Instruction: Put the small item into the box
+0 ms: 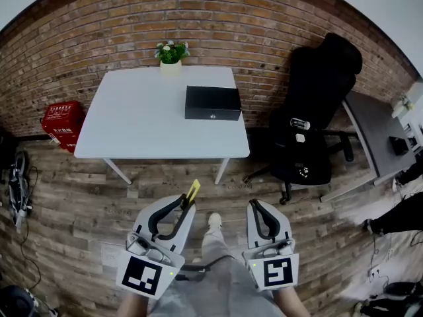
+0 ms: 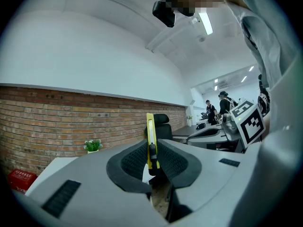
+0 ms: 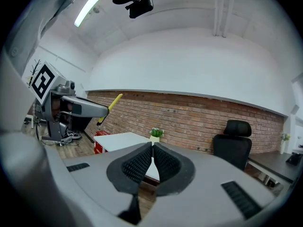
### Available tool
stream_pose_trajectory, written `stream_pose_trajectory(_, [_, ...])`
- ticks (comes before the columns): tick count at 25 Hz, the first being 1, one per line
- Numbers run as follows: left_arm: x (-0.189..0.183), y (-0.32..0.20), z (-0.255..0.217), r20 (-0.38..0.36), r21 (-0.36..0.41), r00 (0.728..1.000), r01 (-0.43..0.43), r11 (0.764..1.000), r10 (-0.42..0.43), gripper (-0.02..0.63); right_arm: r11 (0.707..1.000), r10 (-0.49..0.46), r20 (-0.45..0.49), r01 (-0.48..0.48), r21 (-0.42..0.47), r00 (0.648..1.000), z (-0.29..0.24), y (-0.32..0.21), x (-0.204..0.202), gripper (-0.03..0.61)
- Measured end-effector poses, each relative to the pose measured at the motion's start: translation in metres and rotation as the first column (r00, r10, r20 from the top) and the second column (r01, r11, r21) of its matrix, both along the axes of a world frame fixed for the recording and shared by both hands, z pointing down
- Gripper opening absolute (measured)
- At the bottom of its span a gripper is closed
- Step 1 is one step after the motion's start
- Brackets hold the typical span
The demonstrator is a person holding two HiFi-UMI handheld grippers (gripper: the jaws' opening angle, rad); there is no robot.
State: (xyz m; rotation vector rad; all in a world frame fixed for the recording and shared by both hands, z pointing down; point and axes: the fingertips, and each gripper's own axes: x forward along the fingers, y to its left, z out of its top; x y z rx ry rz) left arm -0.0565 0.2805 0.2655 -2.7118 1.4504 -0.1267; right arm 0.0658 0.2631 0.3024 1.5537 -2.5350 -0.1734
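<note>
The left gripper (image 2: 152, 163) is clamped on the item (image 2: 150, 143), a slim yellow strip with a black slider. Its lower end is pinched between the ribbed black pads and the rest stands up past the jaw tips, tilted a little to the right in the head view. How far it reaches down between the pads is hidden. The right gripper (image 3: 152, 151) has its jaws together with nothing between them. Both grippers are held low and near, over the floor (image 1: 99, 197), well apart from the table (image 1: 139, 127).

The box (image 1: 213, 102) is black and flat, lid down, with a small pale dot on its near face. It sits on the white table, toward its far right. A plant (image 1: 171, 53) in a pale pot stands at the table's far edge, against the brick wall (image 1: 218, 18).

The floor is wood plank. A red case (image 1: 63, 121) rests on it left of the table, by the wall. A black chair (image 1: 317, 111) stands right of the table, and a grey desk (image 1: 370, 134) lies further right, cut off by the picture's edge. Between the grippers the person's legs (image 1: 218, 269) and one shoe (image 1: 215, 220) show.

In the left gripper view the chair is partly hidden behind the item, and some people far off on the right are too small to make out.
</note>
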Motion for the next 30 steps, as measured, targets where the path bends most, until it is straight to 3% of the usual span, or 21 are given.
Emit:
stream_pose_trajectory(11, [0.012,-0.085,0.003,-0.022,-0.018,0.998,0.051,0.999,-0.051,0.074,0.999,-0.035,0.006,0.035,-0.006,0.999,0.005,-0.087,0.014,0.046])
stream_pose_trajectory(30, [0.021,-0.257,0.011,0.027,-0.045,0.987,0.159,0.986,-0.158,0.074,0.986,-0.159,0.016,0.160,-0.055,0.987,0.021,-0.278,0.013,0.046])
